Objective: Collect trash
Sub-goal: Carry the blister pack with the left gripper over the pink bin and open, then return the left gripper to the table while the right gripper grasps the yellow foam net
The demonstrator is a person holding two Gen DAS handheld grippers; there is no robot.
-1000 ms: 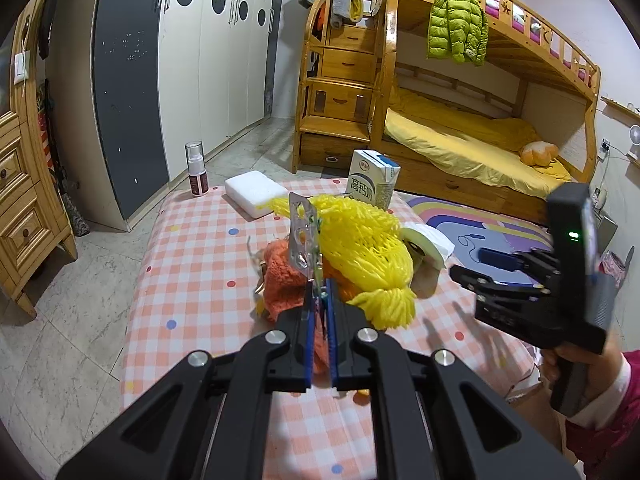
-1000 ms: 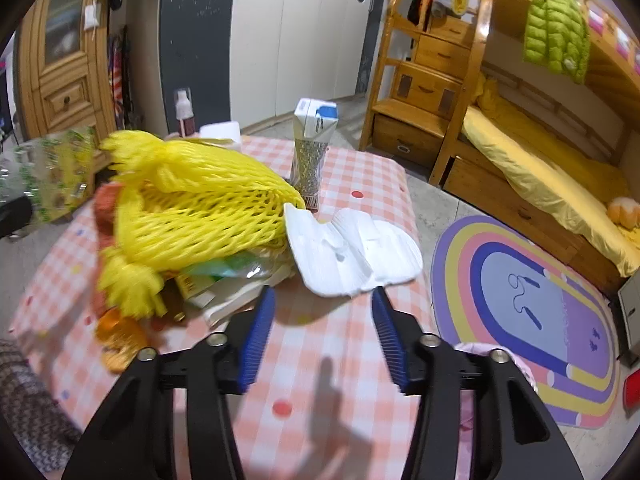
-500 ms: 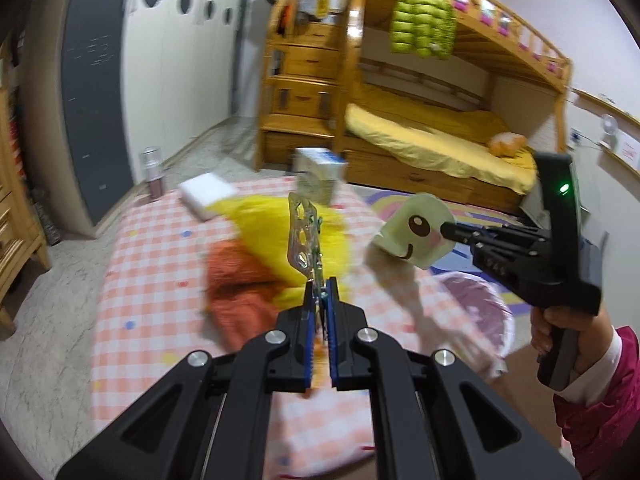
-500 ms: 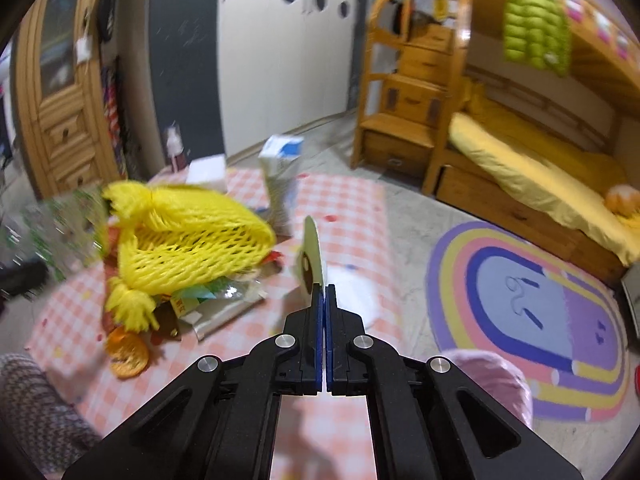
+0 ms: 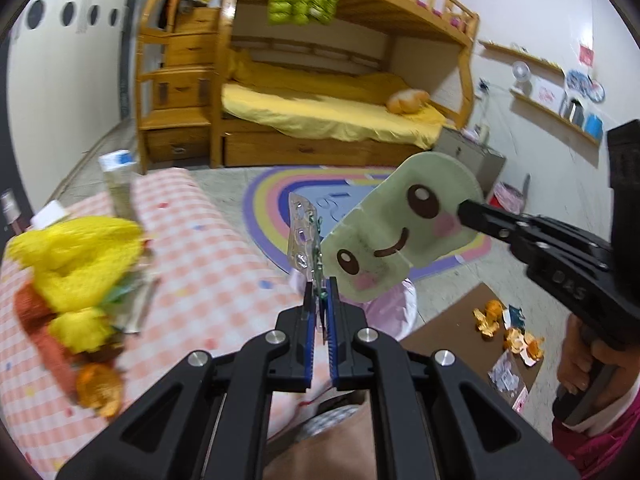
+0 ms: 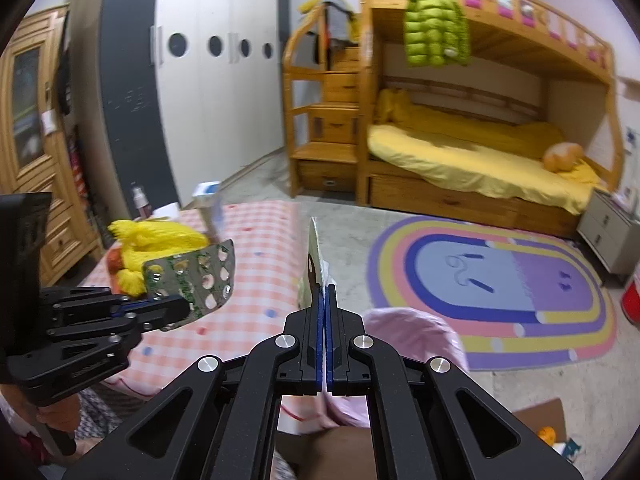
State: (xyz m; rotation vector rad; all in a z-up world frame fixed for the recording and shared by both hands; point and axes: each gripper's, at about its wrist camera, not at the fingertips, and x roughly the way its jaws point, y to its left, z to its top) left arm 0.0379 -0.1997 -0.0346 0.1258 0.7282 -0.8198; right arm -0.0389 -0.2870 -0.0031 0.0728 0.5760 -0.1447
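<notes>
My left gripper (image 5: 320, 292) is shut on a silver pill blister pack (image 5: 303, 236) that stands up from its jaws. My right gripper (image 6: 323, 292) is shut on a pale green sheet with a smiling cartoon face (image 5: 400, 236), seen edge-on (image 6: 314, 264) in the right wrist view. Both hang past the table's right edge, above a pink bag (image 6: 416, 332) that sits just below the fingers. In the right wrist view the left gripper (image 6: 180, 308) shows at the left with the blister pack (image 6: 196, 276).
The checked table (image 6: 256, 280) still carries a yellow foam net (image 5: 76, 256), orange peel (image 5: 96, 388), wrappers and a milk carton (image 6: 208, 204). A cardboard sheet with peels and scraps (image 5: 508, 336) lies on the floor. A rainbow rug (image 6: 500, 280) and a bunk bed lie beyond.
The right gripper closed on the green face sheet and lifted it off the table. Both grippers swung right, away from the trash pile, over the pink bag.
</notes>
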